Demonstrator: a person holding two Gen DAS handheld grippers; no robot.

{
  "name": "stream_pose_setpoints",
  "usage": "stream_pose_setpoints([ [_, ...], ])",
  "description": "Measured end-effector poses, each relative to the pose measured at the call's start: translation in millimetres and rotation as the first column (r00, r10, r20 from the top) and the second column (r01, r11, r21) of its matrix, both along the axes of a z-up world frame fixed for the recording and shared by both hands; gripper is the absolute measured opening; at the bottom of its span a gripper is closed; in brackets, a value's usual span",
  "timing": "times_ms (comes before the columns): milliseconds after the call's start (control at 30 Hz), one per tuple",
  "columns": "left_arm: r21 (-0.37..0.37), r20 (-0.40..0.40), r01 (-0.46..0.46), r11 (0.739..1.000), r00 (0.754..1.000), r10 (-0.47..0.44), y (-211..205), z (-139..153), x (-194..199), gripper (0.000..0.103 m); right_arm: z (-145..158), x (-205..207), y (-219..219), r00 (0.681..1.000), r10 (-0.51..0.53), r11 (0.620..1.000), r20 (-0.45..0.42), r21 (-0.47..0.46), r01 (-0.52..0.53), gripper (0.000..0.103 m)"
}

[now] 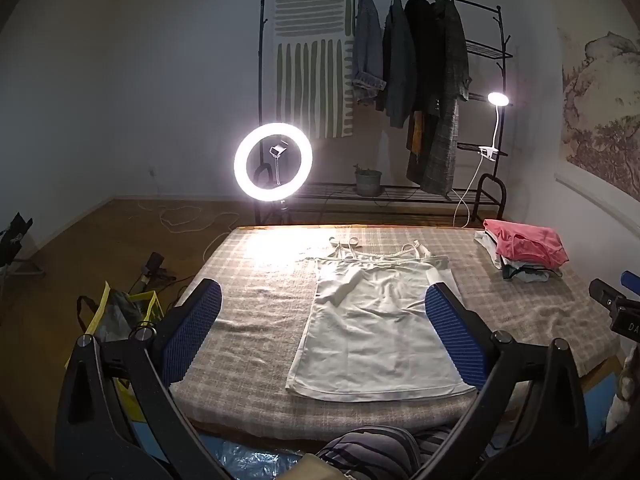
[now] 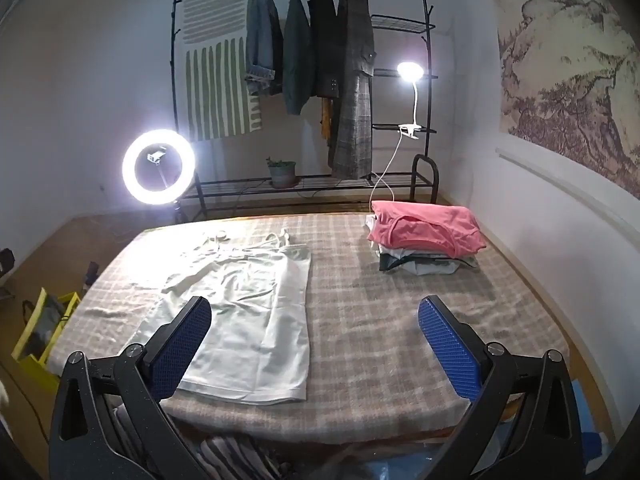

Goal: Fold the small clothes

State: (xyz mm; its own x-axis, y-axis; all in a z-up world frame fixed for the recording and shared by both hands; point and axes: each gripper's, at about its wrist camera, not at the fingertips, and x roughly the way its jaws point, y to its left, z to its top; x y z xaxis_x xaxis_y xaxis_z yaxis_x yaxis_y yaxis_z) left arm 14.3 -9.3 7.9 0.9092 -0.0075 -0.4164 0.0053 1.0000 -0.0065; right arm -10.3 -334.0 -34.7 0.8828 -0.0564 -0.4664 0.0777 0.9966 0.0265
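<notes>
White camisole (image 1: 376, 320) spread flat on the plaid table (image 1: 256, 360) for folding (stack (image 2: 424, 236) set aside); left gripper (image 1: 320, 328) and right gripper (image 2: 316, 344) hover, jaws apart, empty.

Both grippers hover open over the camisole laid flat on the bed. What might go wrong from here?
1. The thin straps lie loose and partly crossed at the top of the white camisole; they may tangle or trail out of a fold.
2. A wrinkled bulge near its left side could get folded in.
3. The plaid blanket may be pinched along with the thin fabric.
</notes>
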Motion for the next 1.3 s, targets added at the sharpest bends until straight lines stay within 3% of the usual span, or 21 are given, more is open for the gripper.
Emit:
stream_pose_setpoints([
  [467, -0.013, -0.025, -0.017, 1.000, 1.000, 0.017, 4, -6, 19, 0.103, 4, 14, 6, 0.999, 0.015, 1.000, 0.047, -0.013, -0.014, 0.103],
  [1300, -0.002, -0.042, -0.015, 1.000, 0.999, 0.015, 6, -4, 26, 0.103, 2, 21, 0, 1.000, 0.018, 1.000, 0.018, -0.006, -0.018, 0.103],
])
